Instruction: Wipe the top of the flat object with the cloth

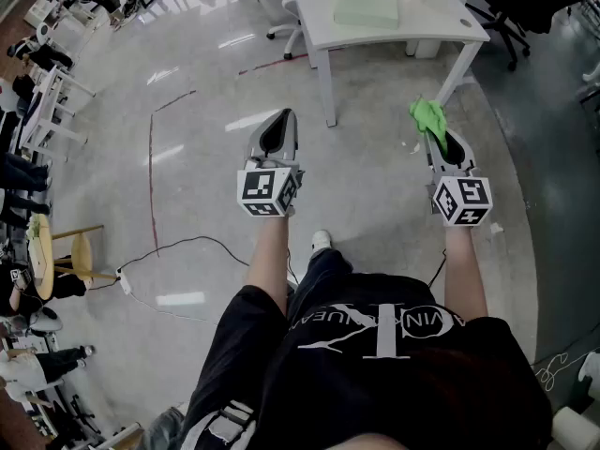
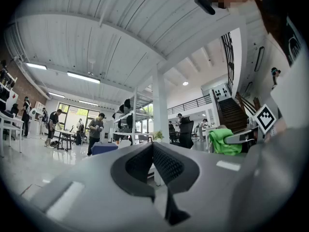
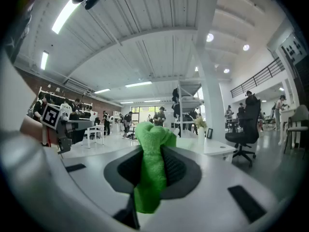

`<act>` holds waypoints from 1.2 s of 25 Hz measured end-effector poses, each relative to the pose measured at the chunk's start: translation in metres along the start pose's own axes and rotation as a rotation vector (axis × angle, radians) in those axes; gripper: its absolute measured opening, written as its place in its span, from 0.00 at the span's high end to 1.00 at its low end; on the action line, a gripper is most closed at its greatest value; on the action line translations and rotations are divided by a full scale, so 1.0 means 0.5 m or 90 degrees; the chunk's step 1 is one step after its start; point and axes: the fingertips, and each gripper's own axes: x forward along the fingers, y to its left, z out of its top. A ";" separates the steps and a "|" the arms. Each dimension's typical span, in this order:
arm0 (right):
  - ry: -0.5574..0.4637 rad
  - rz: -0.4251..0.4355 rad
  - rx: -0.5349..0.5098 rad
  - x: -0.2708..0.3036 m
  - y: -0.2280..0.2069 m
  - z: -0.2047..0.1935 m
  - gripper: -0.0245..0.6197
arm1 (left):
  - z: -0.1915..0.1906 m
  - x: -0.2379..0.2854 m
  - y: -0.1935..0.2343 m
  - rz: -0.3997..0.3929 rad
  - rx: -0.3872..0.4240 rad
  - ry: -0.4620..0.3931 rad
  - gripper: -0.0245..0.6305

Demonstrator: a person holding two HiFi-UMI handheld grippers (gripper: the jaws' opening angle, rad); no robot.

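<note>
Approach stage: right hand-held gripper point(image 1: 439, 141) pinches the green cloth point(image 1: 427, 115); left hand-held gripper point(image 1: 279, 129) is closed and empty. The flat pale-green object point(image 1: 367, 6) lies on the worktop point(image 1: 412, 28) well ahead, so stepping closer likely comes next.

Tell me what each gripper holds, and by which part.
Right gripper: the green cloth, pinched mid-length, one end bunched beyond the jaw tips, the other hanging below. Left gripper: shut, holding nothing.
</note>
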 end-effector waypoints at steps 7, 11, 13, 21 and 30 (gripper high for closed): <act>0.011 -0.023 0.006 0.093 0.001 -0.007 0.86 | -0.023 0.074 0.080 -0.016 -0.004 0.012 0.95; 0.020 -0.044 0.014 0.145 -0.008 -0.014 0.86 | -0.043 0.128 0.122 -0.033 -0.010 0.023 0.95; 0.020 -0.056 0.016 0.169 -0.013 -0.010 0.86 | -0.047 0.159 0.142 -0.044 -0.014 0.024 0.94; 0.003 -0.109 0.045 0.259 -0.023 -0.016 0.86 | -0.066 0.244 0.227 -0.079 -0.022 0.027 0.94; 0.033 -0.120 0.049 0.376 -0.035 -0.044 0.86 | -0.127 0.322 0.312 -0.084 -0.050 0.042 0.94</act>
